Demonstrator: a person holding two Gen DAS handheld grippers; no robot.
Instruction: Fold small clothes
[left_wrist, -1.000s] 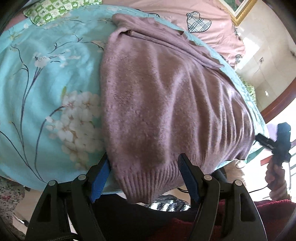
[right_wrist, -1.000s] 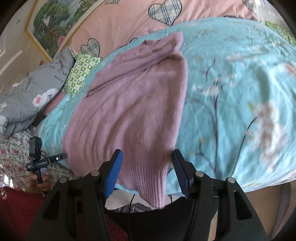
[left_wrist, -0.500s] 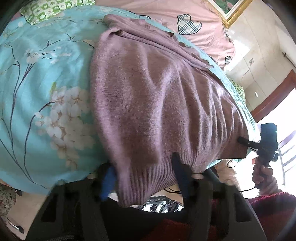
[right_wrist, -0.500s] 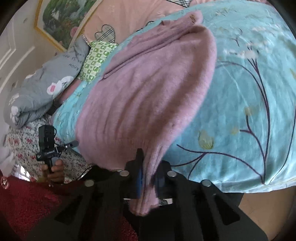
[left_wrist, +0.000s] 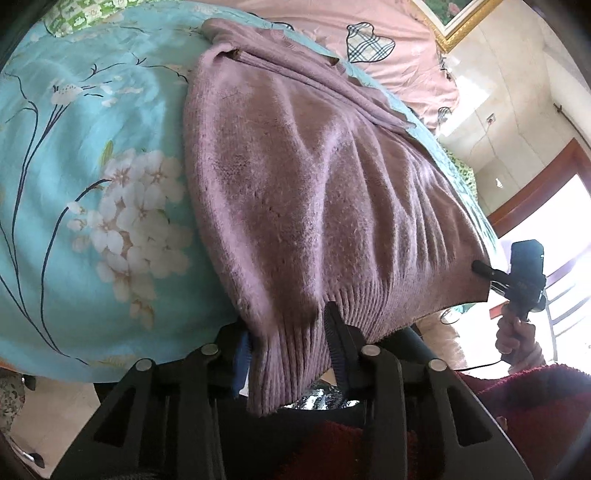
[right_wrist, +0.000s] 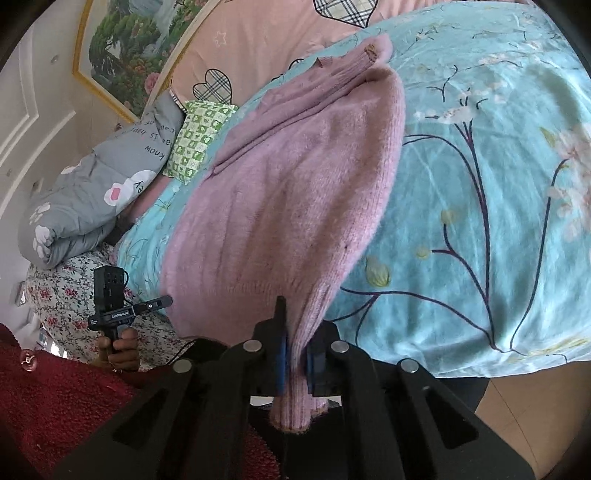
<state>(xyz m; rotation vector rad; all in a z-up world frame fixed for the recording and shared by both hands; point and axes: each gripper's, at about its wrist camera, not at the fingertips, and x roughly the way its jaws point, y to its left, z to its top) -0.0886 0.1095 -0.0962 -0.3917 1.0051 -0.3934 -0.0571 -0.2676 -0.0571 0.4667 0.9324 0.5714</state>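
Note:
A mauve knit sweater (left_wrist: 303, 177) lies on a turquoise floral bedspread (left_wrist: 74, 155), its ribbed hem hanging over the near bed edge. My left gripper (left_wrist: 288, 347) is shut on the hem's left corner, which bunches between the blue pads. In the right wrist view the same sweater (right_wrist: 295, 184) runs away from me, and my right gripper (right_wrist: 295, 354) is shut on the hem's right corner, pinched thin between the pads. The right gripper also shows in the left wrist view (left_wrist: 524, 273), and the left one in the right wrist view (right_wrist: 114, 299).
A pink headboard cover with plaid hearts (right_wrist: 266, 40) stands behind the bed. A grey rolled quilt (right_wrist: 92, 192) and a green checked pillow (right_wrist: 199, 136) lie at the bed's far left. The bedspread (right_wrist: 498, 221) stretches right of the sweater.
Both grippers moved forward onto the sweater's hem and closed on it. They were open around the hem corners one second ago; the hem corners now bunch between the pads.

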